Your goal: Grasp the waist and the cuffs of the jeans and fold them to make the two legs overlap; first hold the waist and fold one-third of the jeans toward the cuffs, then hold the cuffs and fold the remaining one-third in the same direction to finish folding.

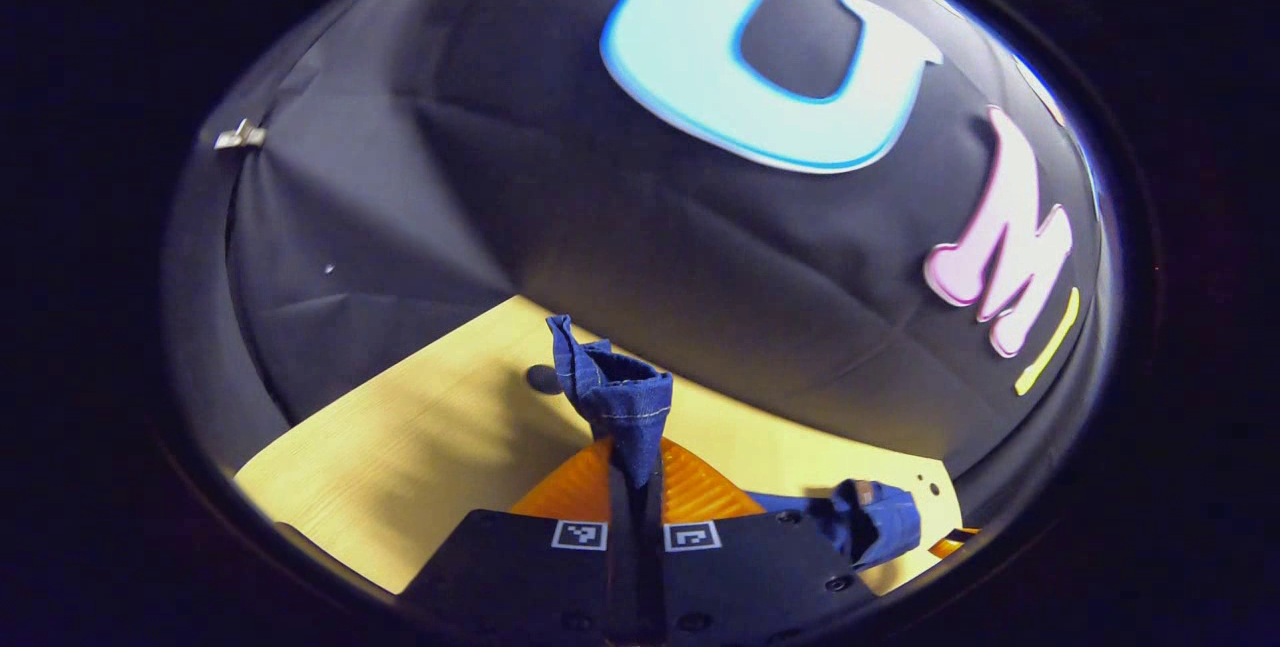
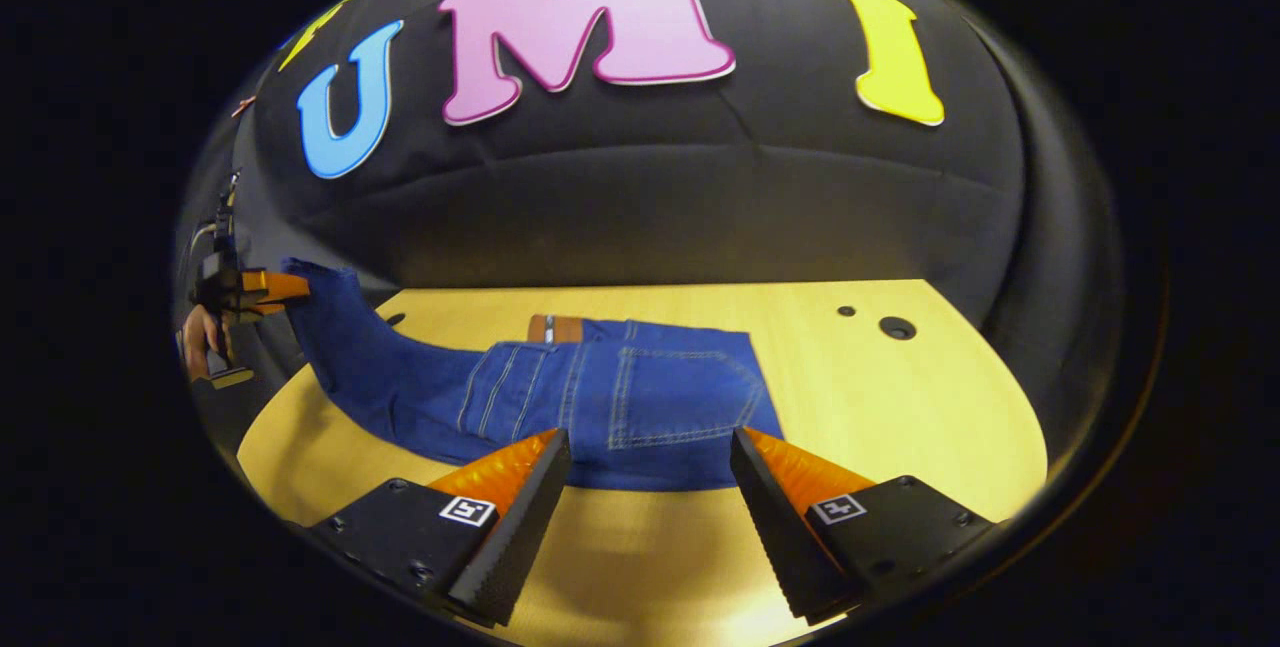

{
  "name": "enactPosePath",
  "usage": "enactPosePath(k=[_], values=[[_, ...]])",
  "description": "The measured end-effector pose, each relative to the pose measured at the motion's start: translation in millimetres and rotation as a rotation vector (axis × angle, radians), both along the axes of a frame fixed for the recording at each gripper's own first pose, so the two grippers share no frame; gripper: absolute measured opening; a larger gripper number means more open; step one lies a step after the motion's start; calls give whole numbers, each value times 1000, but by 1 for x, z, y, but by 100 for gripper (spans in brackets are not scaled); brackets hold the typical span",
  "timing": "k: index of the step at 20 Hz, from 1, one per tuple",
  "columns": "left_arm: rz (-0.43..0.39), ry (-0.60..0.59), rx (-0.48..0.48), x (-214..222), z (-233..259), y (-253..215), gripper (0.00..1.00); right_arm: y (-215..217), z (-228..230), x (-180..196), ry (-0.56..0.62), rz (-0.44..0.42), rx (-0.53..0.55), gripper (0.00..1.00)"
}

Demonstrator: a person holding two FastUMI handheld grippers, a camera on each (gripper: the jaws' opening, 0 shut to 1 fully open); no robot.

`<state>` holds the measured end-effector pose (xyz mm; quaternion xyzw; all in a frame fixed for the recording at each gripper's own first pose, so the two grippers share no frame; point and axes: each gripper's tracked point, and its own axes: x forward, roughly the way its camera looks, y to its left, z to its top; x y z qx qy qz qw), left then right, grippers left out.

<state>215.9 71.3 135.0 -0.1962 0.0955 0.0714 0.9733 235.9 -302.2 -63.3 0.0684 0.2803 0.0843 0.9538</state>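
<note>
Leg-overlap fold under way; both thirds folds still to do.

L gripper (image 1: 637,487) pinches the cuffs (image 1: 615,392), lifted off the table (image 2: 900,397). R gripper (image 2: 650,492), fingers spread, holds nothing, just short of the waist (image 2: 640,392). Jeans (image 2: 560,387) lie from 12 o'clock of it out to 10 in right gripper view.

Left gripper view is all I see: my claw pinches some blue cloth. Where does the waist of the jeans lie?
Observer: The jeans lie waist end flat on the table, back pocket up.
Operator: Does the right claw hold it?
Observer: No. The right claw is open near the jeans' front edge, gripping nothing.
Operator: Is my cuff off the table?
Observer: Yes, the left claw holds that leg end raised above the table.
</note>
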Motion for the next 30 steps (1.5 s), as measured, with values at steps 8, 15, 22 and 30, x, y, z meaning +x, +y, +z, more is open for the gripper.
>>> enactPosePath(k=[8, 15, 22, 30], values=[[-350, -65, 149, 28, 107, -242, 6, -99, 65, -11, -103, -143, -77, 98], [-619, 108, 144, 74, -23, -450, 6, -164, 61, -59, -41, -204, -89, 98], [-666, 187, 219, 75, -92, -509, 49, -183, 70, -87, -48, -277, -55, 98], [-555, 49, 150, 3, -30, -439, 97, -167, 118, -101, -119, -264, -33, 98]])
